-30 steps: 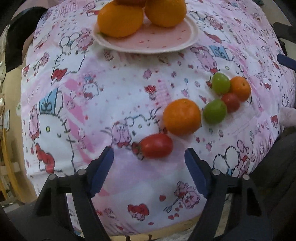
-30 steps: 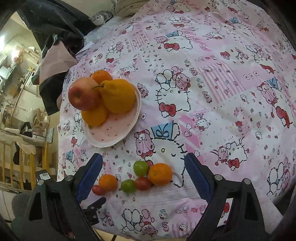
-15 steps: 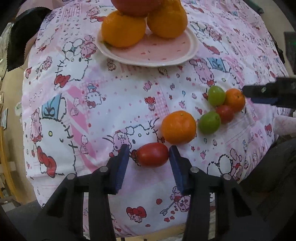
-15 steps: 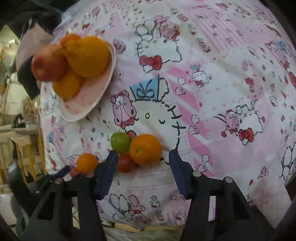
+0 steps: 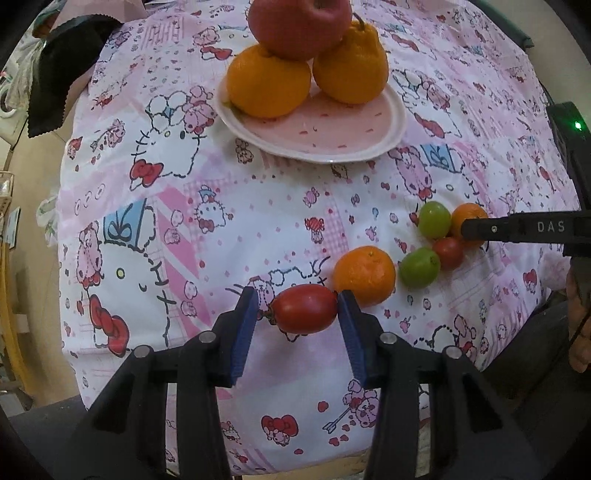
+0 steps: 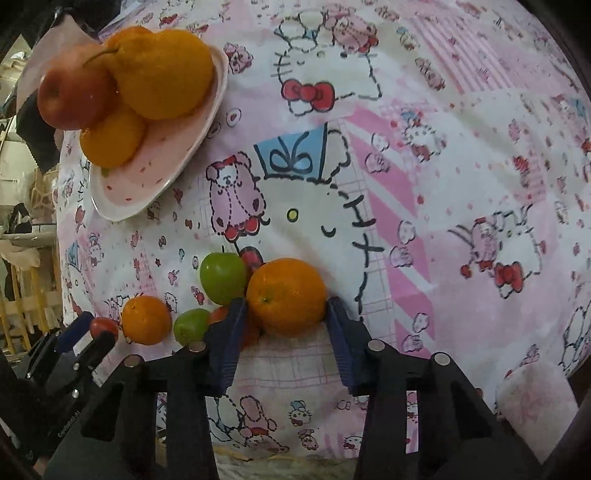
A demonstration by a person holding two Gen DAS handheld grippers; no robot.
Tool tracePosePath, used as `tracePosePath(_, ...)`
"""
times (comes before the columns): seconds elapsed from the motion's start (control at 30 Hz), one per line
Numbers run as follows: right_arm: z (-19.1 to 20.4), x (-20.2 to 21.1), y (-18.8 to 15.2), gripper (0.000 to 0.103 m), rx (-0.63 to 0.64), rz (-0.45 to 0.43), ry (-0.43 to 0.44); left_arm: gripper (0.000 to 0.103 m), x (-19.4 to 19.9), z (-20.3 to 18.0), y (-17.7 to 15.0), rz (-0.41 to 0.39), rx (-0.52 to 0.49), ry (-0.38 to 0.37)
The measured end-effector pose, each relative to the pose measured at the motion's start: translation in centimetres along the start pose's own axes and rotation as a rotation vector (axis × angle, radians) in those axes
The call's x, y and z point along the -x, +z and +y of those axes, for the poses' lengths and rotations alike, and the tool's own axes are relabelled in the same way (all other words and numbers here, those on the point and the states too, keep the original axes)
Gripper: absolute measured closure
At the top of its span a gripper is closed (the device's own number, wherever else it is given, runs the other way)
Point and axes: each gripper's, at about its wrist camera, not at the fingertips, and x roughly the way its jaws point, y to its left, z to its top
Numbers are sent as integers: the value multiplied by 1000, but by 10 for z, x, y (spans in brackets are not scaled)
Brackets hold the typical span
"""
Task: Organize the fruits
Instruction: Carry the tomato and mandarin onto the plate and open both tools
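My left gripper (image 5: 297, 315) is shut on a red oval tomato (image 5: 304, 313) that lies on the pink cartoon-print cloth (image 5: 221, 221). A small orange (image 5: 364, 275) touches the tomato's right side. My right gripper (image 6: 285, 314) points down over another small orange (image 6: 286, 301); its jaws are closing and both blue pads touch the fruit's sides. Against that orange lie a green fruit (image 6: 223, 277) and a small red tomato (image 6: 218, 314), the latter half hidden by the left pad. A second green fruit (image 6: 190, 325) lies further left.
A pink plate (image 5: 332, 129) at the back holds a red apple (image 5: 299, 26) stacked on two large oranges (image 5: 267, 85). A dark cloth (image 5: 55, 81) hangs at the far left corner. The table's front edge drops off just below both grippers.
The left jaws closed from wide apart onto the tomato. The right gripper came down toward the fruit cluster and its jaws narrowed around the small orange.
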Motion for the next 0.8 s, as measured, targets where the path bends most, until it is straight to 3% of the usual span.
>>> tracePosePath(0.53,2,71,0,58,-26,-273,154,63,24,26,5,-119,107,27)
tracePosePath(0.8,22,89,-2,58,21,-334,238,63,37,41,10,-192,160,47)
